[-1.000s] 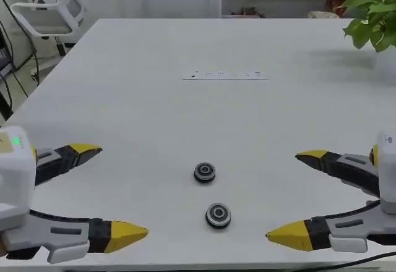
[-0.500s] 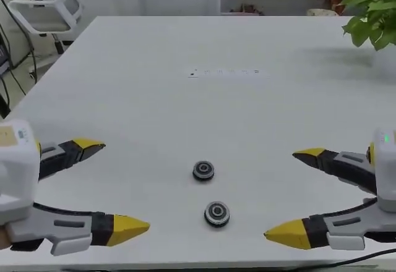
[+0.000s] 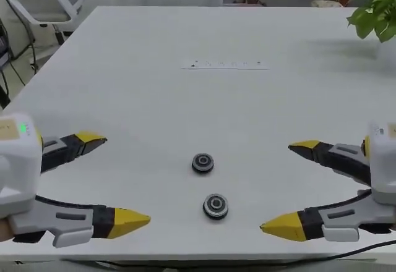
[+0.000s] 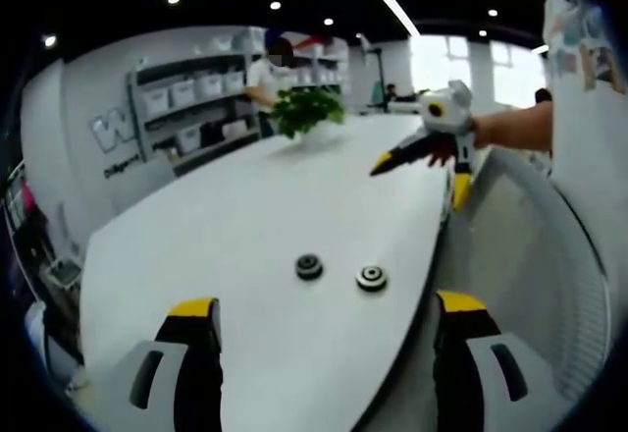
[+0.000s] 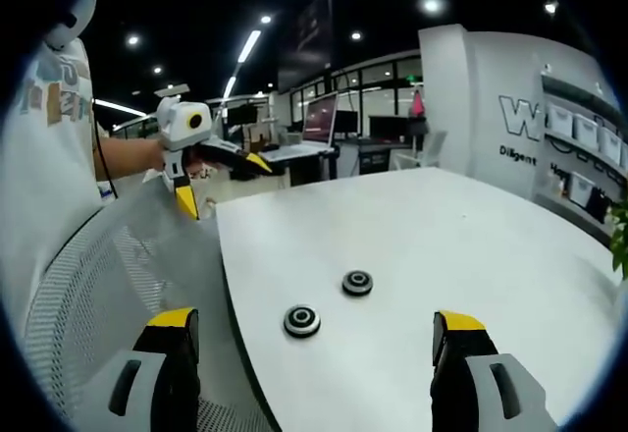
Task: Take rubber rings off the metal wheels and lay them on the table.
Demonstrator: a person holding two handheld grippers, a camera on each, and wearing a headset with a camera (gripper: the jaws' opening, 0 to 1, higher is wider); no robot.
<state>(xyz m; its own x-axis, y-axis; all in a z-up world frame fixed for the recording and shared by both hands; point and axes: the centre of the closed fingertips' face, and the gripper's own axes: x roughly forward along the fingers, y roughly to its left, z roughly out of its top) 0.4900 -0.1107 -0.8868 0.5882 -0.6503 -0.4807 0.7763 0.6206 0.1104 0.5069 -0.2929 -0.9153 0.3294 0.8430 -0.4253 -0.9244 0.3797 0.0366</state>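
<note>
Two small metal wheels with black rubber rings lie flat on the white table (image 3: 185, 99). The far wheel (image 3: 203, 162) (image 4: 309, 266) (image 5: 357, 282) sits near the middle; the near wheel (image 3: 215, 205) (image 4: 371, 277) (image 5: 301, 320) lies close to the front edge. My left gripper (image 3: 117, 179) (image 4: 324, 309) is open at the left, well apart from both wheels. Over on the right my right gripper (image 3: 281, 185) (image 5: 309, 324) is open too, with nothing between its yellow-tipped jaws. Each gripper also appears in the other's view: the right gripper (image 4: 422, 162) and the left gripper (image 5: 221, 182).
A flush socket strip (image 3: 226, 65) is set into the table further back. A green plant (image 3: 374, 12) stands at the far right corner. A white office chair (image 3: 43, 3) sits beyond the far left corner. A mesh chair back (image 5: 108, 285) is near the table's front edge.
The head camera has tilted, so the table sits slightly higher in the picture. Both grippers stay open in about the same places. The wheels have not moved.
</note>
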